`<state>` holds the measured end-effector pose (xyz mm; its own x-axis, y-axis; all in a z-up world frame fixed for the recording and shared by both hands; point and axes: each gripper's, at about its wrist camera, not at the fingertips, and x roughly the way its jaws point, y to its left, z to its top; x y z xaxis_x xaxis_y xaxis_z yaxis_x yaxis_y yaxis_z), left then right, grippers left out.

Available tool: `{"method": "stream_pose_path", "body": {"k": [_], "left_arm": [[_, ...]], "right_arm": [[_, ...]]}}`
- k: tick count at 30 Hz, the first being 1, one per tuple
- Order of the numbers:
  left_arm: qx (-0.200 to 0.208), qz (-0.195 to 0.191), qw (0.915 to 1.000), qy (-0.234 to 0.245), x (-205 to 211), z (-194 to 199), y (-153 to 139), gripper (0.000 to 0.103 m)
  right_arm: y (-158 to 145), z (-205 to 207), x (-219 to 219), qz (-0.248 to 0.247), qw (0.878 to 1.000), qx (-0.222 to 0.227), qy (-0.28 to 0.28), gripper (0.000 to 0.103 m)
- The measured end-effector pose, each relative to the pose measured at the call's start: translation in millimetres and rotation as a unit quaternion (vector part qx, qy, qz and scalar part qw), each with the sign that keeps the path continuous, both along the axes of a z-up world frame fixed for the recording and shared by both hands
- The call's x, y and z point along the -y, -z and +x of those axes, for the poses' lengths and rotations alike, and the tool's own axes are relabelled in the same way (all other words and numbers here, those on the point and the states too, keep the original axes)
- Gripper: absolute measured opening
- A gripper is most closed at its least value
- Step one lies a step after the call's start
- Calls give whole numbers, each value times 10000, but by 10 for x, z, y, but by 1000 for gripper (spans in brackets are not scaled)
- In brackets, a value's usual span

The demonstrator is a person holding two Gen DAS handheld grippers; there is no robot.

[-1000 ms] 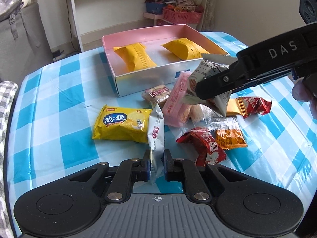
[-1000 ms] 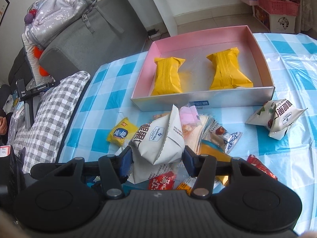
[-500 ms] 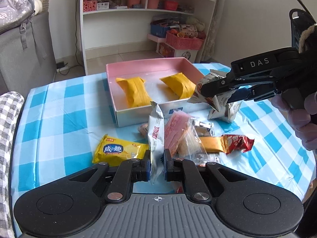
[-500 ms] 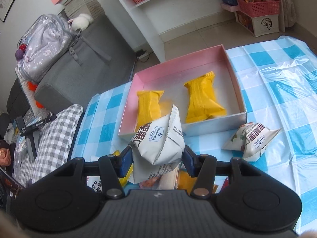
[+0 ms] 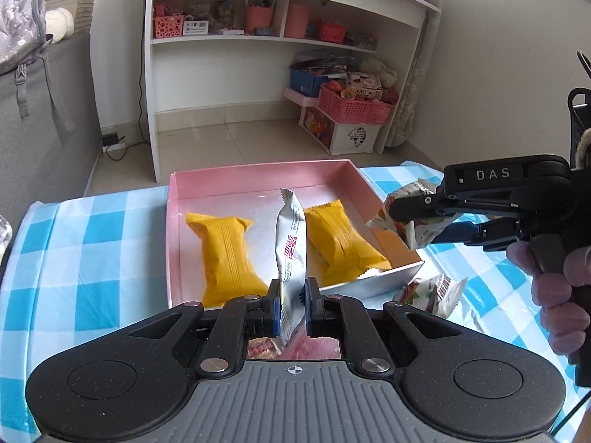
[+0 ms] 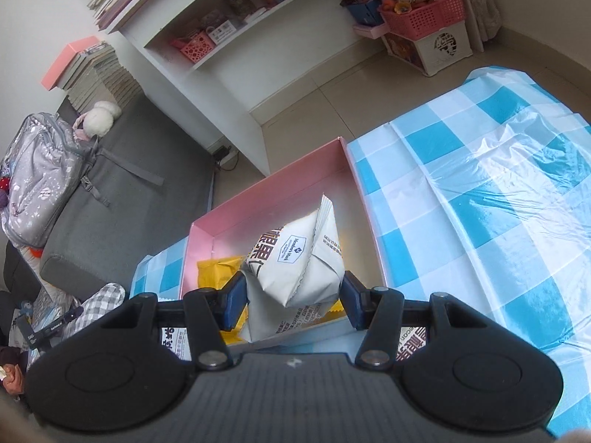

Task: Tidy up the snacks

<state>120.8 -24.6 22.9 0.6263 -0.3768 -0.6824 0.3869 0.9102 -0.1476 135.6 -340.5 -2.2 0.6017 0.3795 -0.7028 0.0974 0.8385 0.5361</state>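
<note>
My left gripper (image 5: 290,304) is shut on a slim silver snack stick (image 5: 290,243) with red print, which stands upright above the near edge of the pink-lined box (image 5: 258,179). Two yellow packets (image 5: 225,254) (image 5: 341,238) lie inside the box. My right gripper (image 6: 291,304) is shut on a puffy white packet (image 6: 295,258) and hangs over the box's right part (image 6: 266,192). From the left wrist view the right gripper (image 5: 417,221) with its white packet (image 5: 413,214) reaches in over the box's right wall, held by a hand (image 5: 554,288).
A blue-and-white checked cloth (image 5: 92,258) covers the table. Another white packet (image 5: 436,291) lies on the cloth right of the box, and more snacks (image 5: 291,347) show under the left gripper. Beyond are a white shelf unit (image 5: 258,37), a grey sofa (image 6: 110,221) and a pink basket (image 5: 354,107).
Both grippers have moved forward from the loose snack pile toward the box, each carrying its packet. The stick and the white packet now hang over the box instead of over the cloth.
</note>
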Motion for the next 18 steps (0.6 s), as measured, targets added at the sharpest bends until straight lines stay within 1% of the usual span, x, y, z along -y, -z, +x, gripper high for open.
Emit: {"method": "stream_pose_path", "body": {"k": [3,5,8,12,14,18], "left_arm": [[-90,58,9999,-50,119,187,98,10],[-219,110,9997,-101,186,309,170,10],[-281,230,9992,-165,259,429,256,9],[-227,233,9992,-231,306,535,259,9],[-180,294,9991,-264,330,583,253,9],[-103,394,9985,-372,374,688,240,8]], "right_arm": [[71,78,-53,-89,9999,-144,8,50],[88,143,-112,-280,9994,-193,-53,50],[112,211,-180,-579,9979,-221,-170,50],[142,293,-253,-957,9946,-148,-368,50],[164,349,-281,-1082,9932,-147,-404,50],[189,436,-276,-1118,9927,-89,-443,50]]}}
